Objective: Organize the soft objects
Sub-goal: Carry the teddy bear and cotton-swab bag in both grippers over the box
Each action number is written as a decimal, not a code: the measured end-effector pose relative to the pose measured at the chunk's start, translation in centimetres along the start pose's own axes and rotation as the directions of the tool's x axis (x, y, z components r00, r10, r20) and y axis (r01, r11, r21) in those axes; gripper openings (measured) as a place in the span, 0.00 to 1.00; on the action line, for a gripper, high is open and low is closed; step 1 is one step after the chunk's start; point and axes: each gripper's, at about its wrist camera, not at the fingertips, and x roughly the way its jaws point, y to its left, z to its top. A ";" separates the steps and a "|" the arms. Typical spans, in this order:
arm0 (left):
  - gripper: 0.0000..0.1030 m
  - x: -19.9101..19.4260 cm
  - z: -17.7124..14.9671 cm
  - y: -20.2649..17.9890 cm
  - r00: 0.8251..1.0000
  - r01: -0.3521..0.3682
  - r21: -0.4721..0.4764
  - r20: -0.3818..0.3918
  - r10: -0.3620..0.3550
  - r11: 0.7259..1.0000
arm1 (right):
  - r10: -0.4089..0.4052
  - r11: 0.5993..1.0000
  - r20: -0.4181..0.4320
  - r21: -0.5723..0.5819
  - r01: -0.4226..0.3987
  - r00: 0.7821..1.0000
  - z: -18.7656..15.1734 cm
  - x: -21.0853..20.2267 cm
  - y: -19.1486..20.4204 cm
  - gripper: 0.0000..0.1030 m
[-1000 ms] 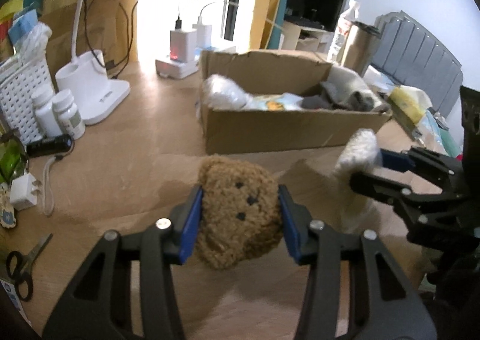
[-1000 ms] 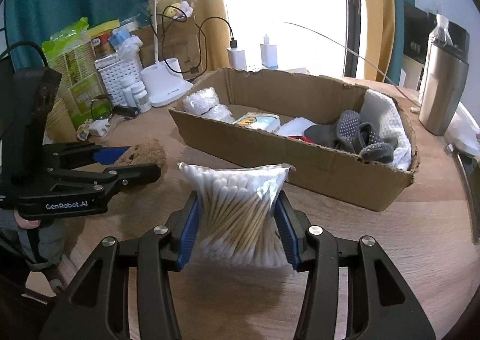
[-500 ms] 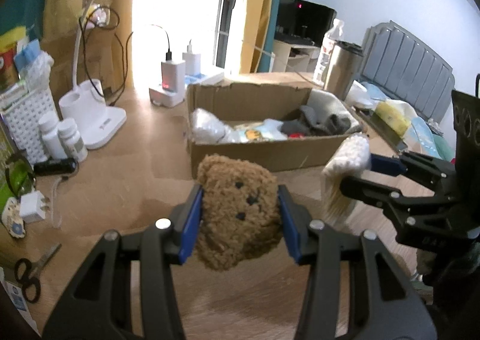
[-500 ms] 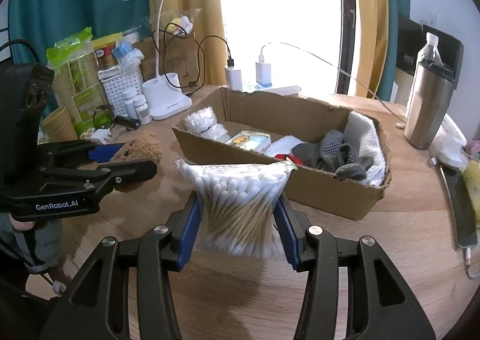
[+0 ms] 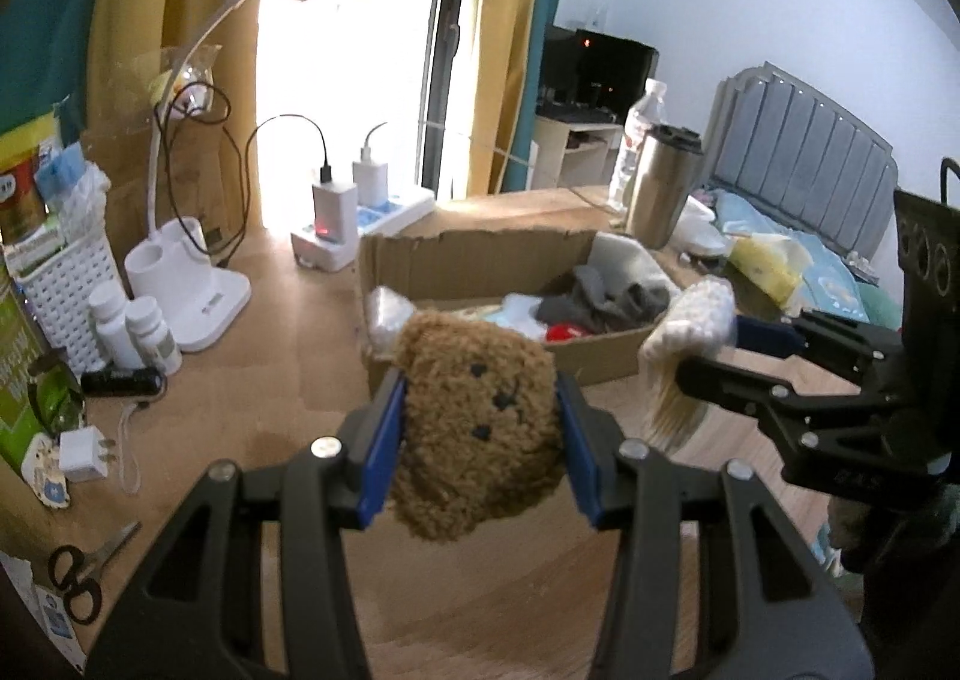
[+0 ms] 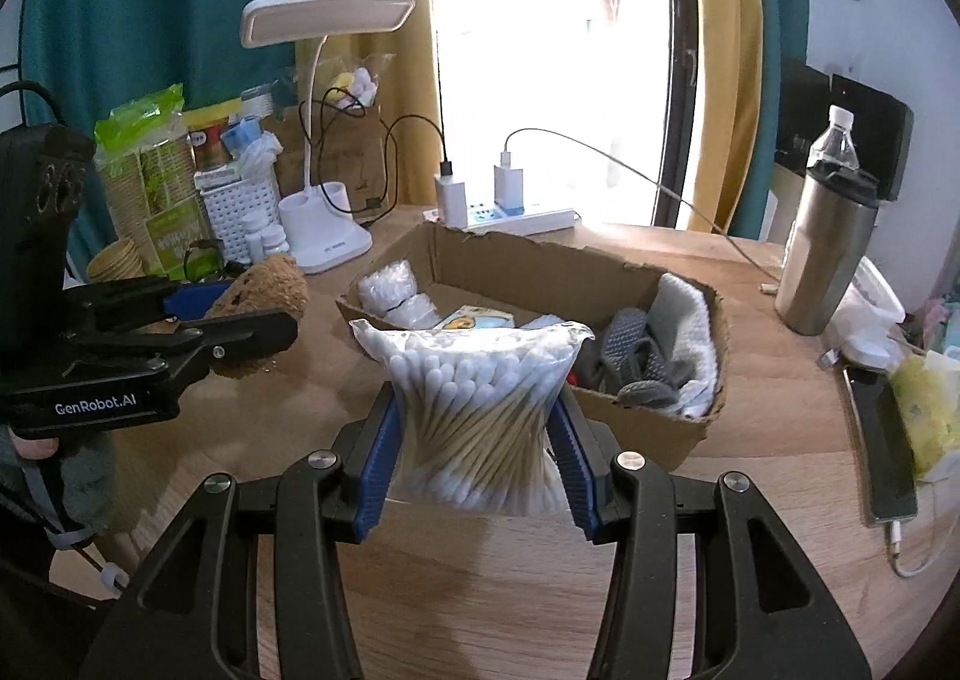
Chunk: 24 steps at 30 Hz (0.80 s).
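My left gripper (image 5: 477, 440) is shut on a brown plush bear head (image 5: 480, 422) and holds it above the wooden table, short of the cardboard box (image 5: 600, 353). My right gripper (image 6: 474, 440) is shut on a clear bag of cotton swabs (image 6: 474, 410), held in the air in front of the box (image 6: 630, 422). The box holds grey socks (image 6: 636, 356), a white cloth (image 6: 690, 320), cotton pad packs (image 6: 396, 290) and a small packet. Each gripper shows in the other's view: the right one (image 5: 690, 356) at right, the left one (image 6: 264, 314) at left.
A white desk lamp (image 6: 324, 224), pill bottles (image 5: 132, 326), a white basket (image 5: 66, 290), chargers on a power strip (image 6: 504, 206) and scissors (image 5: 84, 566) stand left and behind. A steel tumbler (image 6: 828, 248), a phone (image 6: 882, 440) and tissues (image 6: 930, 410) lie at right.
Both grippers have risen and pulled back from the box with their loads still held; the box now looks lower and farther in both views.
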 end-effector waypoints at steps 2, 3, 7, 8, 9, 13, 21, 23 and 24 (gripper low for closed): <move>0.48 -0.2 0.3 -0.1 1.000 0.001 0.002 0.008 -0.001 1.000 | -0.004 1.000 0.005 0.000 0.004 1.000 0.1 -0.3 -0.2 0.49; 0.48 -0.2 0.5 -0.1 1.000 0.003 0.002 0.011 -0.003 1.000 | -0.006 1.000 0.007 0.000 0.006 1.000 0.2 -0.4 -0.2 0.49; 0.48 -0.4 0.9 0.0 1.000 0.014 -0.007 0.025 -0.014 1.000 | -0.015 1.000 0.007 -0.007 0.015 1.000 0.5 -0.5 -0.3 0.49; 0.48 -0.3 1.0 0.0 0.999 0.017 -0.010 0.028 -0.017 1.000 | -0.018 1.000 0.007 -0.010 0.018 1.000 0.7 -0.6 -0.3 0.49; 0.48 -0.4 1.0 0.0 0.999 0.020 -0.012 0.030 -0.020 1.000 | -0.019 1.000 0.007 -0.011 0.019 1.000 0.8 -0.6 -0.4 0.49; 0.48 -0.4 1.4 0.0 0.999 0.030 -0.013 0.036 -0.029 0.999 | -0.026 1.000 0.011 -0.010 0.026 1.000 1.3 -0.5 -0.6 0.49; 0.48 -0.1 2.7 0.6 0.998 0.029 -0.017 0.054 -0.028 0.999 | -0.024 1.000 0.025 -0.016 0.024 0.999 2.8 -0.1 -0.8 0.50; 0.48 0.1 3.1 0.7 0.998 0.029 -0.014 0.055 -0.029 0.999 | -0.023 1.000 0.027 -0.017 0.024 0.999 3.1 0.1 -1.0 0.50; 0.48 0.2 3.3 0.7 0.998 0.029 -0.013 0.056 -0.029 0.999 | -0.024 1.000 0.029 -0.017 0.024 0.999 3.3 0.2 -1.1 0.49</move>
